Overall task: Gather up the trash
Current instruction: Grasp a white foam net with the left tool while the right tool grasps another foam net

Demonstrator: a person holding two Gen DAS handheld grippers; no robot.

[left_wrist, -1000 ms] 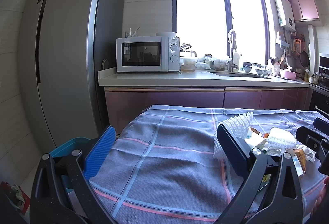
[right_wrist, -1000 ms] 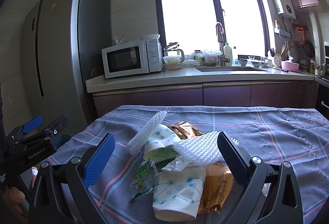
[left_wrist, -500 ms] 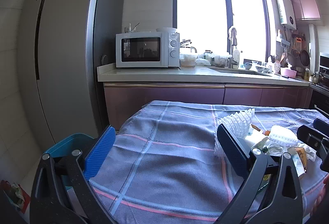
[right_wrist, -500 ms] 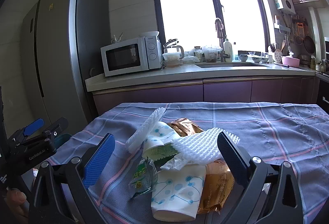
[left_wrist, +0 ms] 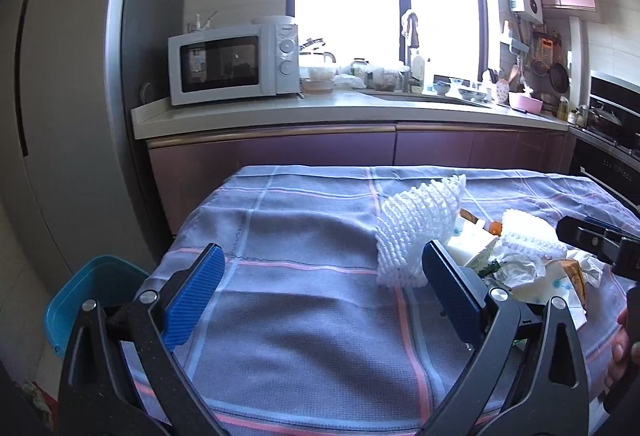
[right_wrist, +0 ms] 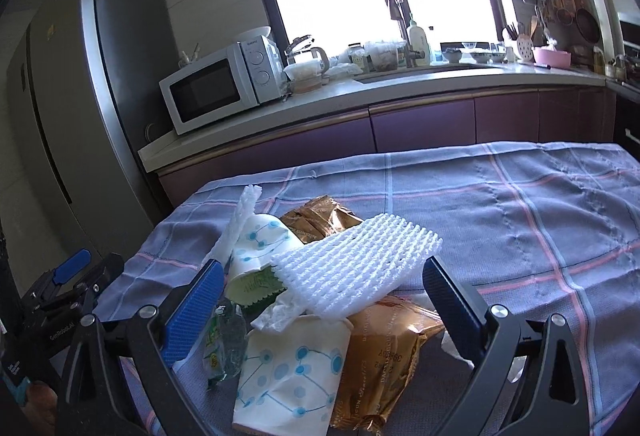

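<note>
A pile of trash lies on the checked tablecloth [right_wrist: 540,220]: a flat white foam net [right_wrist: 356,268], a standing foam net [left_wrist: 416,228], paper cups with blue dots [right_wrist: 288,372], gold snack wrappers [right_wrist: 384,356] and a green sachet [right_wrist: 222,340]. My right gripper [right_wrist: 320,310] is open and empty, its jaws on either side of the pile's near part. My left gripper [left_wrist: 320,292] is open and empty over bare cloth, left of the pile [left_wrist: 520,260]. A teal bin [left_wrist: 92,292] stands on the floor at the table's left end.
A kitchen counter [left_wrist: 320,112] with a microwave [left_wrist: 232,64] and sink runs behind the table. A tall grey fridge [left_wrist: 72,96] stands at the left. The stove corner [left_wrist: 608,124] is at the right.
Both grippers have tilted and shifted a little, so the table and pile show from a higher angle. Both stay open and empty. The trash has not moved.
</note>
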